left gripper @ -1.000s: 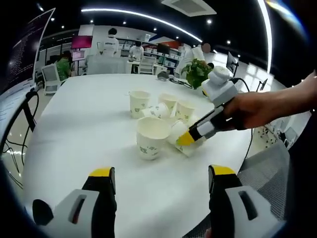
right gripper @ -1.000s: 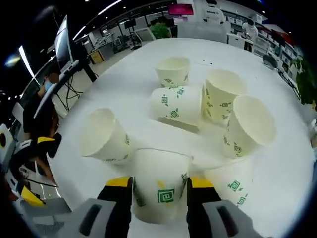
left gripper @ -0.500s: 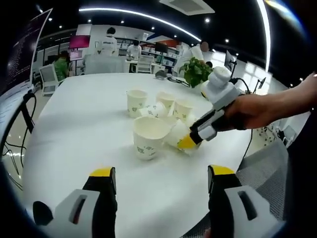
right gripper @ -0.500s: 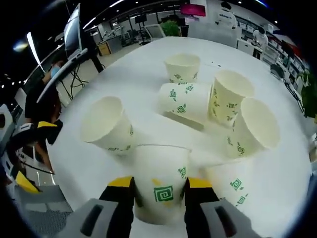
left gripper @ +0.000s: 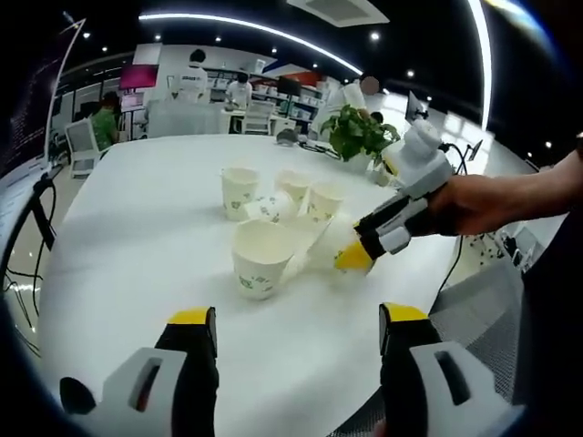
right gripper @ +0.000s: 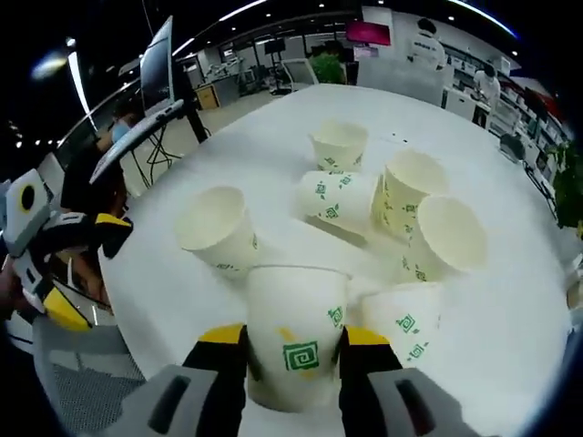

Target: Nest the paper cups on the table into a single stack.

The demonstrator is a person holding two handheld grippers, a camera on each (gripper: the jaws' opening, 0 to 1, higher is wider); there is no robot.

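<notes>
Several white paper cups with green square prints stand bunched on the round white table (left gripper: 127,228). In the left gripper view the nearest cup (left gripper: 258,259) stands upright, and a lying cup (left gripper: 269,209) rests behind it among others. My left gripper (left gripper: 296,332) hangs open over the near table edge, with nothing between its jaws. My right gripper (right gripper: 291,350) is shut on an upright cup (right gripper: 296,328). In the left gripper view this right gripper (left gripper: 378,241) comes in from the right, in a person's hand, with the held cup (left gripper: 330,244) beside the bunch.
Beyond the held cup are an upright cup (right gripper: 219,232), a lying cup (right gripper: 335,196) and several more. A potted plant (left gripper: 355,132) stands at the table's far right. A monitor on a stand (right gripper: 159,68) and people are past the table's rim.
My right gripper has drawn up and back with its cup, so the other cups look smaller and farther. The left gripper has stayed open, its view shifting slightly.
</notes>
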